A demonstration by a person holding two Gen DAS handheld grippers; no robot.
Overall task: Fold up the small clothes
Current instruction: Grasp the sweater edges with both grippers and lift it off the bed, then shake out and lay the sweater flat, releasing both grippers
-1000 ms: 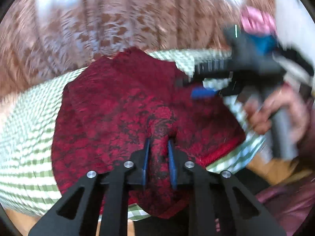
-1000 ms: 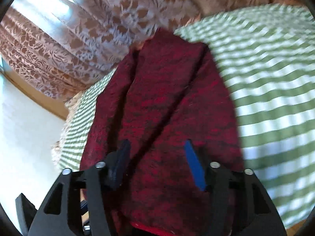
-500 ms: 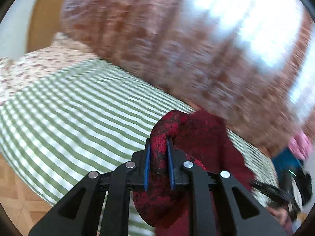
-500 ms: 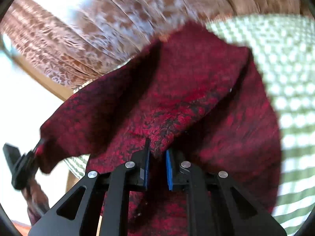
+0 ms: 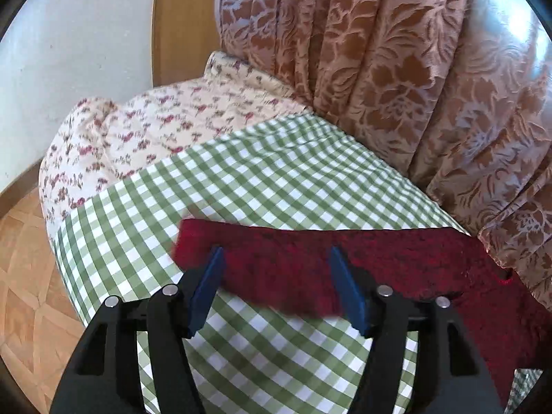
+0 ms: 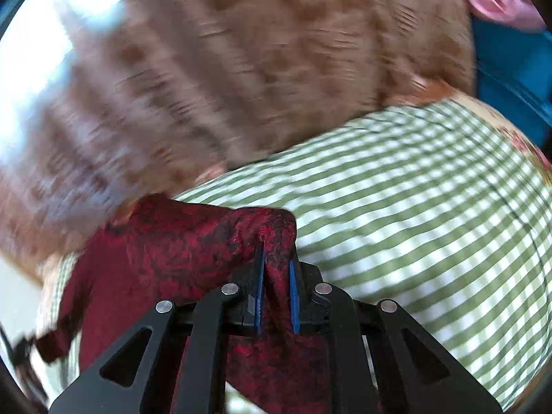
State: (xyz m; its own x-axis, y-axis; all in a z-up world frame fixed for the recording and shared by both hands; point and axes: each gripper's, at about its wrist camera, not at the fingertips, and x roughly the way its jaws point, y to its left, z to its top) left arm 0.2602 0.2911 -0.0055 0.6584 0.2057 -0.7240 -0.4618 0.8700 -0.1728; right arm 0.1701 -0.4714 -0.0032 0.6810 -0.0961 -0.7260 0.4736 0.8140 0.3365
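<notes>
While right gripper (image 6: 276,262) pinches red garment (image 6: 193,241), left gripper (image 5: 276,269) gapes

A green checked cloth (image 5: 276,179) lies before patterned curtains (image 5: 396,69).

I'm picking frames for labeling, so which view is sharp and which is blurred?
Left wrist view: mostly sharp, curtain and checked cloth crisp, only the red garment's near edge smeared. Right wrist view: heavy motion blur on the background, but the right gripper and pinched fabric stay clear.
</notes>
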